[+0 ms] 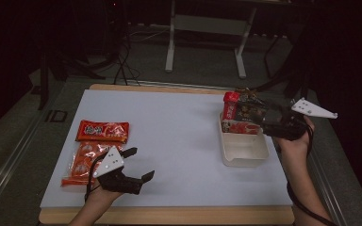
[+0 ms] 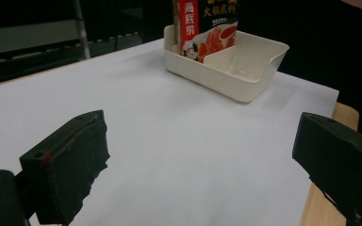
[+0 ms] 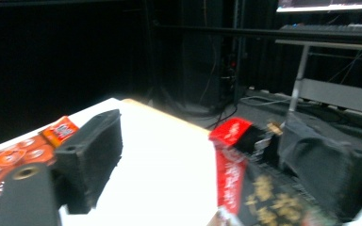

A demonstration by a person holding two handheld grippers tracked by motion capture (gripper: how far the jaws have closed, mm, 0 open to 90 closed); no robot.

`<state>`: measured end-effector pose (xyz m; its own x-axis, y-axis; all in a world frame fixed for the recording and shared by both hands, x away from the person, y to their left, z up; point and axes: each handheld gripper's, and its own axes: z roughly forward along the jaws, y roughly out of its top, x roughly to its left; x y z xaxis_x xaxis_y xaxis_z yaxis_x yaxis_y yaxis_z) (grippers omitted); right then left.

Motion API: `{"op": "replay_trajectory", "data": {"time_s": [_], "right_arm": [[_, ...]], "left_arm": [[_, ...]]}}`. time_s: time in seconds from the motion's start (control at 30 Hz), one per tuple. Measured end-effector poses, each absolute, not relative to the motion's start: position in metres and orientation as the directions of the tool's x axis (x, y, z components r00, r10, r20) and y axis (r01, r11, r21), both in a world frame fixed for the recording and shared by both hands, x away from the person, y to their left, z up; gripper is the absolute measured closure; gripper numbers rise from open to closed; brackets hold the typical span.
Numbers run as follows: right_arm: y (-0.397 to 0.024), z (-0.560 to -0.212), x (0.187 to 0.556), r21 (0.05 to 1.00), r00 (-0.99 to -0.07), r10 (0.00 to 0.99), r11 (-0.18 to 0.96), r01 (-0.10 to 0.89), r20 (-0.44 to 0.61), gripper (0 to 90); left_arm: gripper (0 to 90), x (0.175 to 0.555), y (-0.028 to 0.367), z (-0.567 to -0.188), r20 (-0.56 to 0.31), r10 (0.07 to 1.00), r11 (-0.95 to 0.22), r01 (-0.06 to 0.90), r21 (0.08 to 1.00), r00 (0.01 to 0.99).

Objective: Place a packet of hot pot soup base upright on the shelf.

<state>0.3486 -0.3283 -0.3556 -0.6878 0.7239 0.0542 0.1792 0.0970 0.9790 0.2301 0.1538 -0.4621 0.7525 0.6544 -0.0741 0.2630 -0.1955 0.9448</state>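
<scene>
1. At about three o'clock on the desk [image 1: 169, 122], the black-and-red packet [image 1: 243, 113] stands upright in the far end of the white bin [image 1: 245, 153], long axis vertical
2. Right tongs [image 1: 263, 118] hover at its top edge from the right (jaws apart, no pinch on it), hand level
3. Left tongs [image 1: 141, 165], jaws spread and empty, sit at seven o'clock, just beside two orange packets [image 1: 94, 146], which are likely next
</scene>
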Motion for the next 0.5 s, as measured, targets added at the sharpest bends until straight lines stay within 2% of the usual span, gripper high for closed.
{"op": "replay_trajectory", "data": {"time_s": [0.3, 0.5], "right_arm": [[-0.312, -0.382, 0.317, 0.975, -0.764, 0.641, 0.116, 0.191, 0.074, 14.0], [-0.307, -0.398, 0.304, 0.964, -0.783, 0.615, 0.140, 0.226, 0.094, 14.3]], "left_arm": [[4.6, 0.226, 0.162, -0.467, -0.083, 0.656, -0.216, 0.292, 0.932, 0.750], [4.7, 0.222, 0.168, -0.467, -0.086, 0.664, -0.213, 0.298, 0.930, 0.743]]}}
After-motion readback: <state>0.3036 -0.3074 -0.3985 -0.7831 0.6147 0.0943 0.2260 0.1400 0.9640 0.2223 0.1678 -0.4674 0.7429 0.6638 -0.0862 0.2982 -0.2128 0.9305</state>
